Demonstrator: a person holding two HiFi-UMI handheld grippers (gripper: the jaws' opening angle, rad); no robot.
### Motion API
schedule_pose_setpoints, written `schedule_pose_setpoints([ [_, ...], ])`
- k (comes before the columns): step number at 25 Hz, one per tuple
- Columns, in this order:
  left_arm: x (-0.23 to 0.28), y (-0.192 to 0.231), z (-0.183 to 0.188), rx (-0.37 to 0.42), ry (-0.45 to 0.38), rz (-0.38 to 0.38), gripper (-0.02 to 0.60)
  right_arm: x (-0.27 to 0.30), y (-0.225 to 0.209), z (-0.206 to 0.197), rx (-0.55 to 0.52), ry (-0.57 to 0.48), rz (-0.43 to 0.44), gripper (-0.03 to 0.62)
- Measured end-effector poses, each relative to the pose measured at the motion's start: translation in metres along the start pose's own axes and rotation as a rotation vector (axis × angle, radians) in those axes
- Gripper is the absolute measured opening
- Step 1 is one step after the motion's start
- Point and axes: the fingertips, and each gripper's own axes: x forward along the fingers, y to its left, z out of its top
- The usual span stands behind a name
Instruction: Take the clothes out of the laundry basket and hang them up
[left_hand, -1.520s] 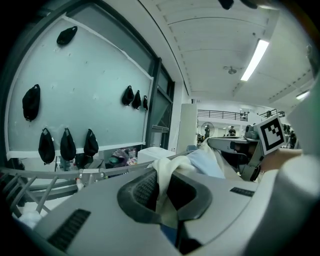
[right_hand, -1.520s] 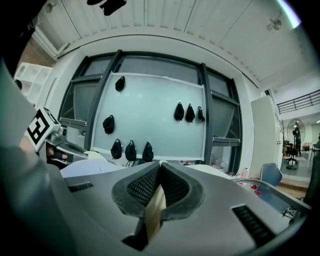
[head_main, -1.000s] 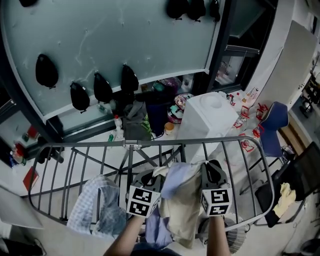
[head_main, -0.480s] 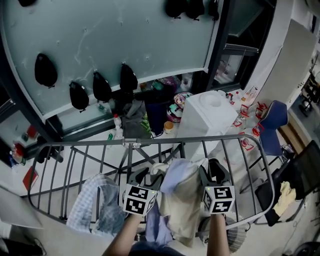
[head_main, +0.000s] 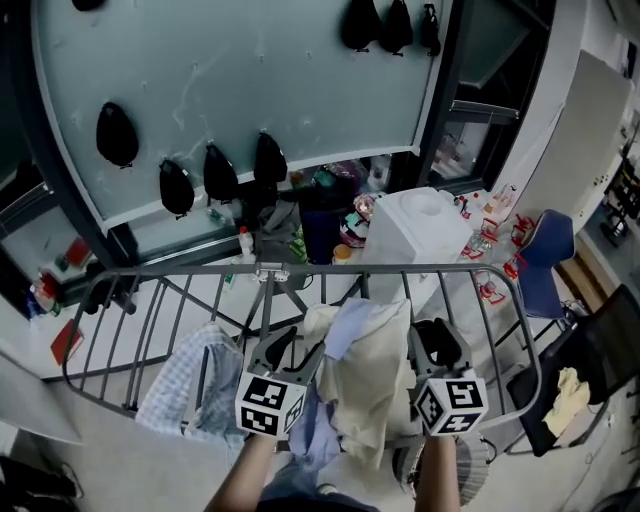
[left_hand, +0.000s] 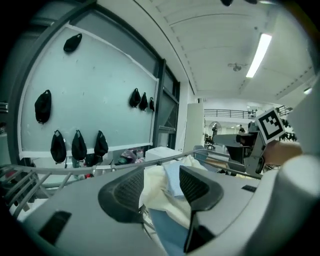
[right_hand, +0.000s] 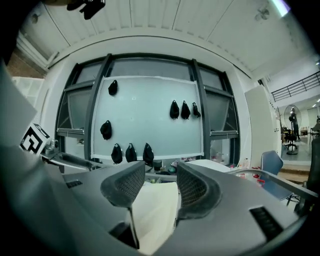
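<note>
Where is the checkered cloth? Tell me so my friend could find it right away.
Look at the grey metal drying rack low in the head view. Clothes hang over its bars, and the checkered cloth hangs at the left end of them. It alone has blue-and-white checks; the cream cloth to its right is plain.

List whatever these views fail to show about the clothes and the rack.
Laundry basket: not identifiable in any view; in the head view the cream garment and forearms cover what lies under the drying rack.
Blue garment: head view, mostly covered by the cream garment.
Dark shapes on the glass panel: silhouettes only, too small to identify.
Clutter below the glass panel: too small, dim.
</note>
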Motion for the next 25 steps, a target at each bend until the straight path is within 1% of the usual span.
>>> schedule_pose_setpoints([
  [3,-0.026,-0.015,0.012,0.009,-0.082,-0.001,0.227,-0.027,0.014,0.004,-0.003,-0.048,0.042,0.195],
  [5,-0.044,-0.026,0.016,0.014,-0.124,0.001,0.208,-0.047,0.022,0.006,-0.001,-0.076,0.065,0.176],
  [6,-0.054,-0.032,0.017,0.021,-0.141,0.002,0.192,-0.057,0.026,0.007,0.004,-0.088,0.074,0.161],
  [8,-0.076,-0.044,0.019,0.040,-0.191,0.008,0.137,-0.076,0.036,0.005,0.009,-0.110,0.096,0.134],
  [10,-0.099,-0.055,0.019,0.056,-0.249,0.011,0.075,-0.095,0.048,0.001,0.002,-0.126,0.124,0.130],
  [11,-0.110,-0.061,0.017,0.062,-0.266,0.012,0.066,-0.104,0.053,-0.001,-0.001,-0.133,0.135,0.129],
  [15,-0.141,-0.075,0.002,0.075,-0.273,0.026,0.033,-0.135,0.067,-0.008,0.000,-0.165,0.145,0.067],
  [18,-0.157,-0.083,-0.007,0.085,-0.268,0.036,0.025,-0.153,0.076,-0.014,-0.008,-0.183,0.146,0.009],
  [25,-0.180,-0.101,-0.025,0.095,-0.242,0.056,0.020,-0.182,0.092,-0.032,-0.044,-0.169,0.146,0.002],
])
